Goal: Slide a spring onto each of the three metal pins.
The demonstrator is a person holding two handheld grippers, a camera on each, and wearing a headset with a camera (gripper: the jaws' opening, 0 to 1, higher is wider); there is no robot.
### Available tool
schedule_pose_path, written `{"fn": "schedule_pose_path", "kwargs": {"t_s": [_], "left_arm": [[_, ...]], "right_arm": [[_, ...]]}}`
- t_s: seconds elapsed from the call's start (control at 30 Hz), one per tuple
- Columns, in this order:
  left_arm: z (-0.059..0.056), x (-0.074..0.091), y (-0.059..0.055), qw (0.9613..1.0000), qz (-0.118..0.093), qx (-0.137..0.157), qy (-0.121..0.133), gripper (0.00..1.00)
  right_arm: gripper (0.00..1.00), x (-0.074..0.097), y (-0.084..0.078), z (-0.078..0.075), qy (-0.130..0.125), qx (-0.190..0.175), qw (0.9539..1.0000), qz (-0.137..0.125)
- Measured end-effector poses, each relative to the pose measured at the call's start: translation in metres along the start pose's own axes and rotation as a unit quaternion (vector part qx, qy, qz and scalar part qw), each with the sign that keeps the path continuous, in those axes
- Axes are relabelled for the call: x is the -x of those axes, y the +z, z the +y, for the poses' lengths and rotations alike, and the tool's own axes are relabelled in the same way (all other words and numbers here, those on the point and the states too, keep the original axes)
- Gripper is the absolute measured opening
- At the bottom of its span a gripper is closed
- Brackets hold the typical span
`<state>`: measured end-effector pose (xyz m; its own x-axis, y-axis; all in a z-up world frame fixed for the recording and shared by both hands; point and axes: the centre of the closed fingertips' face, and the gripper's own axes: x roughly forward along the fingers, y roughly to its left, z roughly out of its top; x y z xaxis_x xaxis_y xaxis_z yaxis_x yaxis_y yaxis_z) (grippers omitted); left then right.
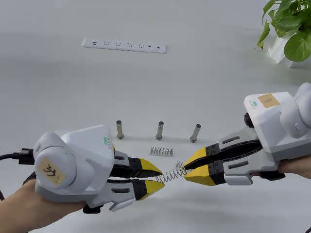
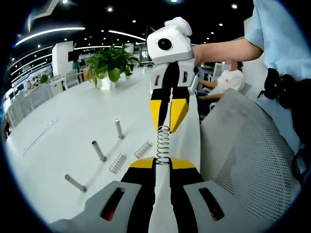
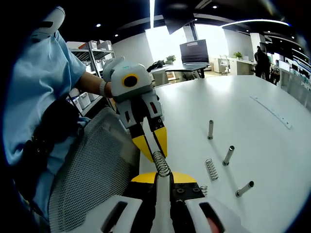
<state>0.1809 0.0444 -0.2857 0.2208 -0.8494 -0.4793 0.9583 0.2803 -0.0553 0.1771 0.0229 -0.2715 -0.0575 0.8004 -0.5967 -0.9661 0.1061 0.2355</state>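
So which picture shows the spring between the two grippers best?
The left gripper view: the held spring looks biggest there, with clear coils from end to end. The head view shows it small, from the side; the right gripper view shows it shorter and slanted.

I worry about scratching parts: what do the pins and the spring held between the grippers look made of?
The pins look like bare steel, smooth satin grey with bright glints along their shafts. The spring looks like thin steel wire, silvery and shiny; any plating cannot be told.
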Motion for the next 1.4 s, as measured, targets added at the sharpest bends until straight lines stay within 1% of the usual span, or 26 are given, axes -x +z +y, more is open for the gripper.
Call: {"fn": "schedule_pose_path", "kwargs": {"t_s": [0.1,0.13,0.17,0.2,0.53,0.8,1.2,1.27,1.33,1.37,1.4], "left_arm": [[0.001,0.000,0.000,1.0000,0.002,0.001,0.000,0.07],[0.001,-0.001,-0.001,1.0000,0.004,0.001,-0.001,0.07],[0.000,-0.001,-0.001,1.0000,0.004,0.000,-0.002,0.07],[0.001,-0.002,-0.001,1.0000,0.005,0.000,-0.002,0.07],[0.000,-0.005,0.001,0.9999,0.009,0.002,-0.006,0.07],[0.001,-0.007,0.001,0.9999,0.010,0.005,-0.006,0.07],[0.001,-0.008,0.001,0.9999,0.012,0.006,-0.006,0.07],[0.001,-0.008,0.001,0.9999,0.011,0.005,-0.007,0.07],[0.001,-0.008,0.003,0.9999,0.010,0.004,-0.007,0.07],[0.001,-0.008,0.003,0.9999,0.010,0.004,-0.007,0.07],[0.001,-0.008,0.004,0.9999,0.009,0.003,-0.007,0.07]], "right_arm": [[0.05,0.001,0.002,0.001,-0.006,0.012,0.9999,0.003],[0.05,0.002,0.002,-0.003,-0.008,0.016,0.9998,0.004],[0.05,0.002,0.003,-0.003,-0.009,0.019,0.9998,0.004],[0.05,0.003,0.004,-0.003,-0.012,0.028,0.9995,0.007],[0.05,0.004,0.014,0.001,-0.019,0.054,0.9983,0.013],[0.05,0.003,0.019,0.002,-0.019,0.057,0.9981,0.010],[0.05,0.002,0.019,0.003,-0.018,0.057,0.9981,0.013],[0.09,0.003,0.019,0.003,-0.017,0.056,0.9982,0.014],[0.19,0.002,0.019,0.004,-0.019,0.055,0.9981,0.023],[0.24,0.002,0.018,0.003,-0.022,0.063,0.9973,0.030],[0.27,0.003,0.018,0.002,-0.023,0.070,0.9967,0.036]]}}
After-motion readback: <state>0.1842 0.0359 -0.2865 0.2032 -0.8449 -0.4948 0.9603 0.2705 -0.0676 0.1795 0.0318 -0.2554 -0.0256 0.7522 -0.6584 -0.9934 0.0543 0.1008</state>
